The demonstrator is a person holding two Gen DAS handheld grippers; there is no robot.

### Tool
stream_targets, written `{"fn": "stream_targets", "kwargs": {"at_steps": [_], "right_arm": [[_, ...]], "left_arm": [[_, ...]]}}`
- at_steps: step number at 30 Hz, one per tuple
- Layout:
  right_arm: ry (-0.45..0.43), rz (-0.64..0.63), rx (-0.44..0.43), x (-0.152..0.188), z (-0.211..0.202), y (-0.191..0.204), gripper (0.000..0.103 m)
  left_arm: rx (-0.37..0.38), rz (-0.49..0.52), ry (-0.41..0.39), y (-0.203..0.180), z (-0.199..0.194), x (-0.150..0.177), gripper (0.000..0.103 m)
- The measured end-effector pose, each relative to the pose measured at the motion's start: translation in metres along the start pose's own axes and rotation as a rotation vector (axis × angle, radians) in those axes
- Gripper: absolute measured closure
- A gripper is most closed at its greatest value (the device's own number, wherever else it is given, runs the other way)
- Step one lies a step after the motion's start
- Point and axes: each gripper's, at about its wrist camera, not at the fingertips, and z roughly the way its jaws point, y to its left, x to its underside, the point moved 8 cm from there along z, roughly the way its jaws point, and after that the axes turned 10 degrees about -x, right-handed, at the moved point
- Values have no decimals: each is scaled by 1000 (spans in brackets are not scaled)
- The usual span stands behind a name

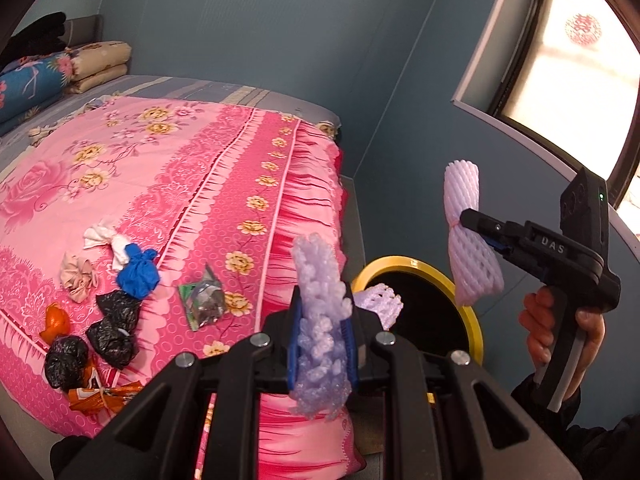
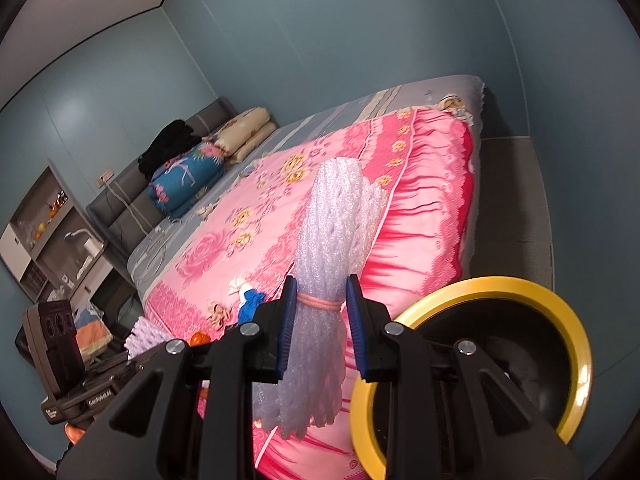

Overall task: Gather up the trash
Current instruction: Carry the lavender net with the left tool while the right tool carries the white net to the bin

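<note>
black plastic left gripper (image 1: 322, 344), blue finger pads (image 1: 294, 344), silver bolts, right gripper (image 1: 466, 218) stamped DAS, bare-skinned hand (image 1: 560, 332), dark sleeve

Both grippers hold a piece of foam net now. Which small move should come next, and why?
Probably carry the right gripper, shut on the white foam net sleeve tied with a pink band, over the yellow-rimmed black bin and open it. In the left wrist view the sleeve hangs beside the rim, not clearly over the opening.
</note>
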Motion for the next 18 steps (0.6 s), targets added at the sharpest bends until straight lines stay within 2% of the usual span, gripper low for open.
{"fn": "stream_targets", "kwargs": {"at_steps": [18], "right_arm": [[-80, 54, 79, -15, -38, -47, 78]], "left_arm": [[78, 109, 73, -68, 30, 13, 87]]}}
